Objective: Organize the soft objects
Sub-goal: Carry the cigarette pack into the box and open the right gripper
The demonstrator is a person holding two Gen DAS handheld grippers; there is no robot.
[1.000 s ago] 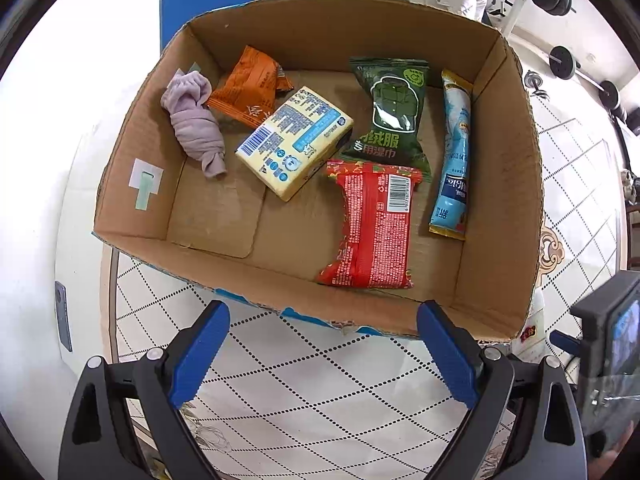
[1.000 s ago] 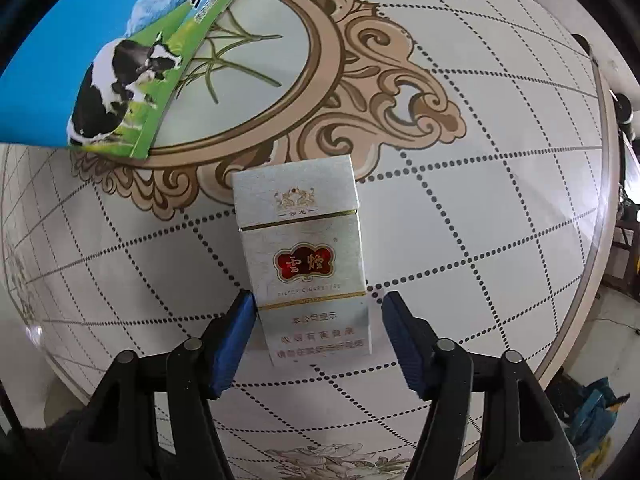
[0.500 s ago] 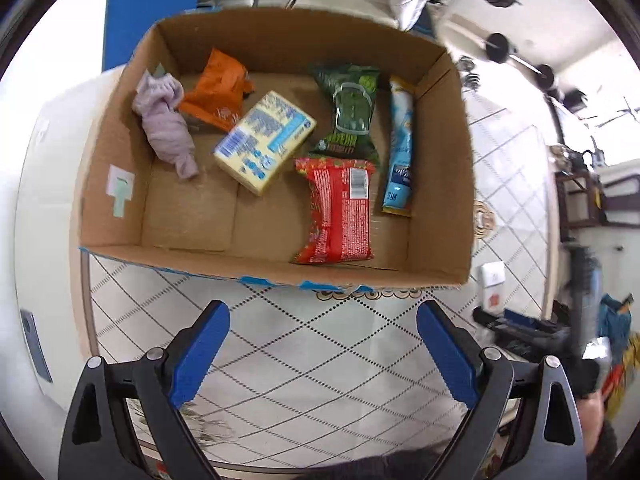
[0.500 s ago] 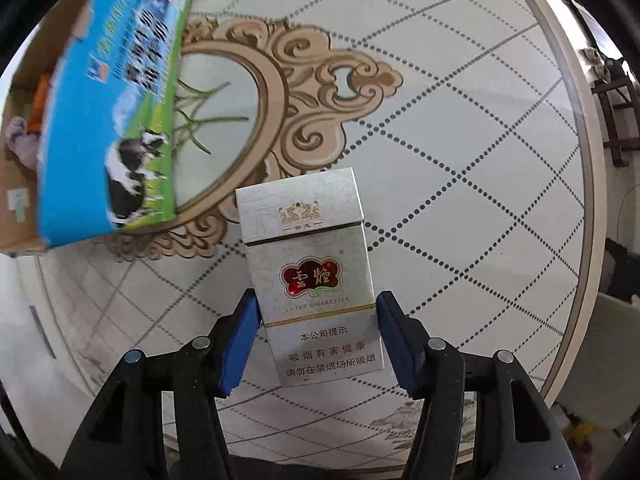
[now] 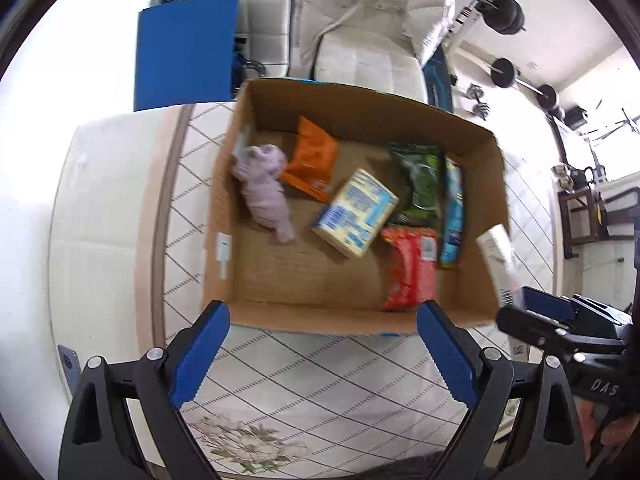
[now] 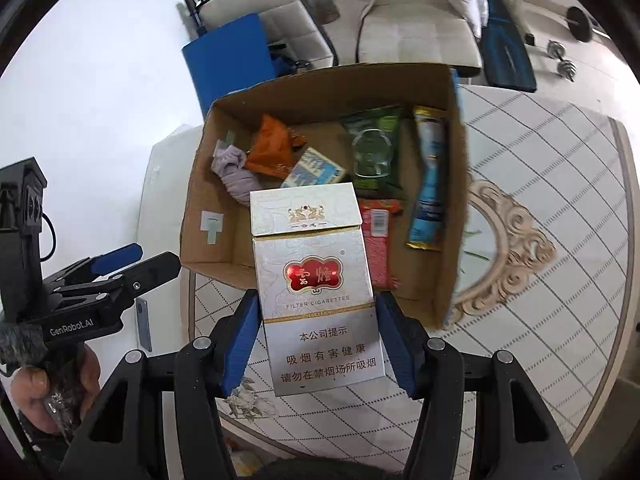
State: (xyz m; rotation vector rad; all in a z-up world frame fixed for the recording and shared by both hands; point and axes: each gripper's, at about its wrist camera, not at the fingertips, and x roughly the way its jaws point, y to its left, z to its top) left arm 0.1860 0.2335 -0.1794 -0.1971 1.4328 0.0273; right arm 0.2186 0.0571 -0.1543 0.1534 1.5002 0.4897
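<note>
The cigarette pack [image 6: 316, 300] sits clamped upright between my right gripper's [image 6: 318, 338] blue pads, lifted over the near edge of the cardboard box [image 6: 208, 256]. My left gripper [image 5: 322, 354] hangs empty, jaws spread, above the patterned table [image 5: 320, 376] beside that box.

white cigarette pack [image 6: 316, 296] upright, lifted above open cardboard box [image 6: 208, 240] of soft packets
</note>
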